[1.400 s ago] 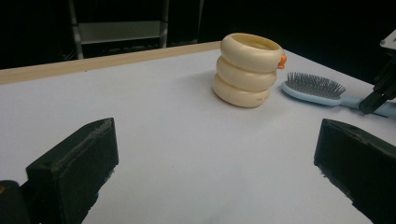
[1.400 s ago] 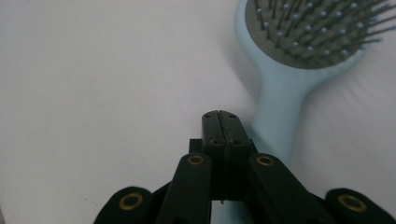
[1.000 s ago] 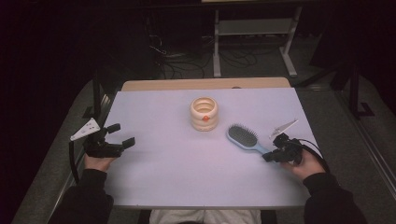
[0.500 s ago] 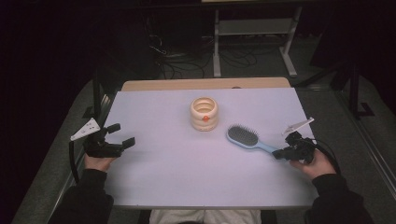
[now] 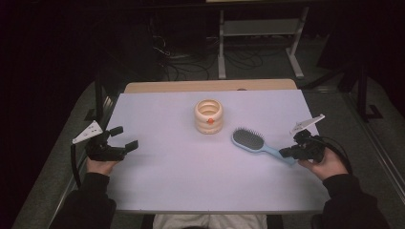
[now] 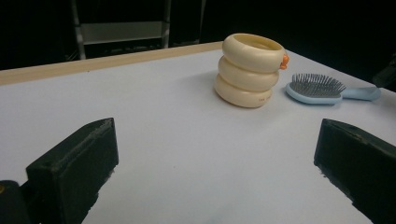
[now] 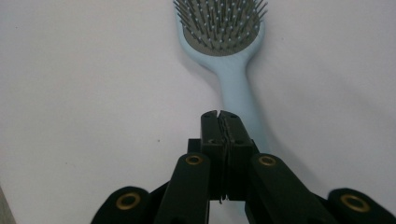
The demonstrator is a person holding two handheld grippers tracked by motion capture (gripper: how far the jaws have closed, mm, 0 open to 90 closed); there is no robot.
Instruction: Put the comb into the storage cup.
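Observation:
A light blue hairbrush (image 5: 248, 138) lies bristles up on the white table top (image 5: 191, 186), its handle pointing to the right front. My right gripper (image 5: 285, 152) is shut, jaws pressed together with nothing between them, its tip just over the end of the handle. In the right gripper view the hairbrush (image 7: 219, 28) stretches away ahead of the right gripper (image 7: 220, 114). A cream container of stacked rings (image 5: 208, 116) with an orange spot stands mid-table. My left gripper (image 5: 125, 136) rests open at the left edge, and in its own view the left gripper (image 6: 215, 172) faces the container (image 6: 250, 70) and hairbrush (image 6: 317, 86).
A wooden strip (image 5: 210, 85) runs along the table's far edge. Beyond it are a dark floor with cables and a metal frame (image 5: 260, 33). Dark stands flank the table on both sides.
My right hand has drawn back to the right along the brush handle. The brush, the container and the left gripper have not moved.

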